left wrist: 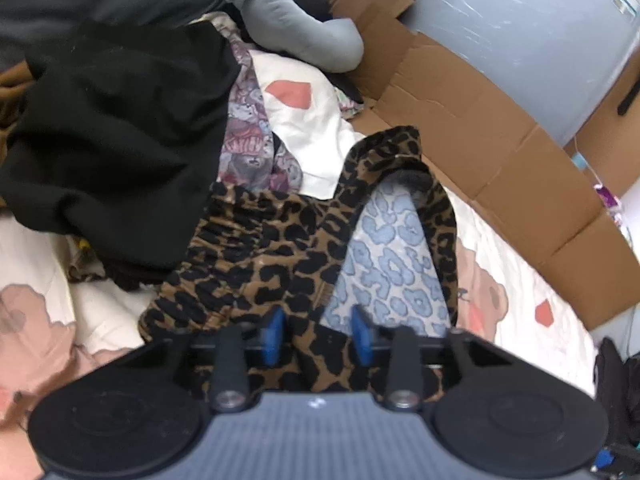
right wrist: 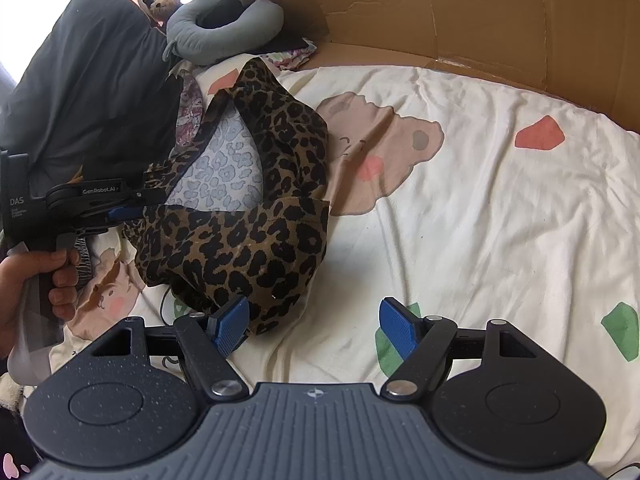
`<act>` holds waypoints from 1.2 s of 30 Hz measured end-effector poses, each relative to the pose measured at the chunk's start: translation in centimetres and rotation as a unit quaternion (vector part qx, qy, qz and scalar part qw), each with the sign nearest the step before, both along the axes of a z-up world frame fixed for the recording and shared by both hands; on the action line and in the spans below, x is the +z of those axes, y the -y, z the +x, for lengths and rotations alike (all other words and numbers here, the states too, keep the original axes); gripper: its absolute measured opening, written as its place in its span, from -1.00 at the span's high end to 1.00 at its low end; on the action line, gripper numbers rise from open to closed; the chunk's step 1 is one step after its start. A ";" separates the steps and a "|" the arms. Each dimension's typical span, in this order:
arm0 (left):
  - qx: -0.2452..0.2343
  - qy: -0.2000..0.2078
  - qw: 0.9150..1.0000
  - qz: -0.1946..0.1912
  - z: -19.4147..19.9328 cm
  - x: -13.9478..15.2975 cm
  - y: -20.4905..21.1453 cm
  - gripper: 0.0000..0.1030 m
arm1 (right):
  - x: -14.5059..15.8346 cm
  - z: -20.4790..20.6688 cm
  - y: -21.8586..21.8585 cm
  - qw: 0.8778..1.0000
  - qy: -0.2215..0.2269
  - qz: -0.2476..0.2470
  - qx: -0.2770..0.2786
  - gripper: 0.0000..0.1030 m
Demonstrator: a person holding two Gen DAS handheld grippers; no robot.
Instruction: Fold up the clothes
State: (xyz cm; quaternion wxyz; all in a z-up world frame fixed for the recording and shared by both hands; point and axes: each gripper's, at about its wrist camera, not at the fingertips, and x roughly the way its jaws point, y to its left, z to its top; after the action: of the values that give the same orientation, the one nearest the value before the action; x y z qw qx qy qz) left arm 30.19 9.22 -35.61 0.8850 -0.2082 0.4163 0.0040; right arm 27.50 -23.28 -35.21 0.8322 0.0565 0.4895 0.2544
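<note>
A brown leopard-print garment (left wrist: 256,264) with a pale blue spotted lining (left wrist: 384,264) lies crumpled on the cream printed bedsheet (right wrist: 480,208). In the left wrist view a fold of it runs between the blue pads (left wrist: 274,336) of my left gripper (left wrist: 318,336), which is shut on it. The right wrist view shows the same garment (right wrist: 248,240) and the left gripper (right wrist: 124,212) gripping its left edge, held by a hand (right wrist: 52,276). My right gripper (right wrist: 316,330) stands open over the sheet. Its left pad (right wrist: 230,326) is at the garment's near edge.
A black garment (left wrist: 112,140) and a purple patterned cloth (left wrist: 248,136) are piled to the left. A grey neck pillow (right wrist: 224,36) and a dark pillow (right wrist: 80,60) lie at the back. Flattened cardboard (right wrist: 440,12) borders the bed's far side.
</note>
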 end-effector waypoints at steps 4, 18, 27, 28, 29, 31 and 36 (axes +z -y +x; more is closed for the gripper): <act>-0.017 0.012 1.000 0.001 -0.5 0.6 0.5 0.92 | 0.1 0.1 0.1 1.000 0.002 0.001 -0.004 -0.46; -0.156 0.025 0.985 -0.073 -4.0 2.9 6.8 0.96 | 1.6 0.6 0.5 1.000 0.015 0.020 -0.017 -0.46; -0.222 -0.002 0.970 -0.102 -6.1 1.9 9.9 0.96 | 2.4 0.8 1.0 0.999 0.019 0.041 -0.028 -0.46; -0.228 -0.006 0.968 -0.104 -6.2 1.8 10.1 0.96 | 2.5 0.9 1.1 0.998 0.018 0.045 -0.029 -0.46; -0.235 -0.009 0.966 -0.107 -6.4 1.6 10.4 0.96 | 2.4 1.0 1.2 0.998 0.016 0.051 -0.029 -0.46; -0.248 -0.015 0.962 -0.111 -6.7 1.4 11.0 0.96 | 2.3 1.2 1.4 0.998 0.010 0.060 -0.030 -0.46; -0.281 -0.026 0.951 -0.125 -7.6 0.9 12.0 0.96 | 0.6 2.0 1.5 0.997 -0.014 0.063 -0.040 -0.46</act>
State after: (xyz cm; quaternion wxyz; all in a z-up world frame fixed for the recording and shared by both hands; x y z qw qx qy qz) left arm 22.61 -2.81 -34.68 0.8060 -0.1918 0.4779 -0.2919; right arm 29.54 -24.78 -34.61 0.8295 0.1318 0.4817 0.2500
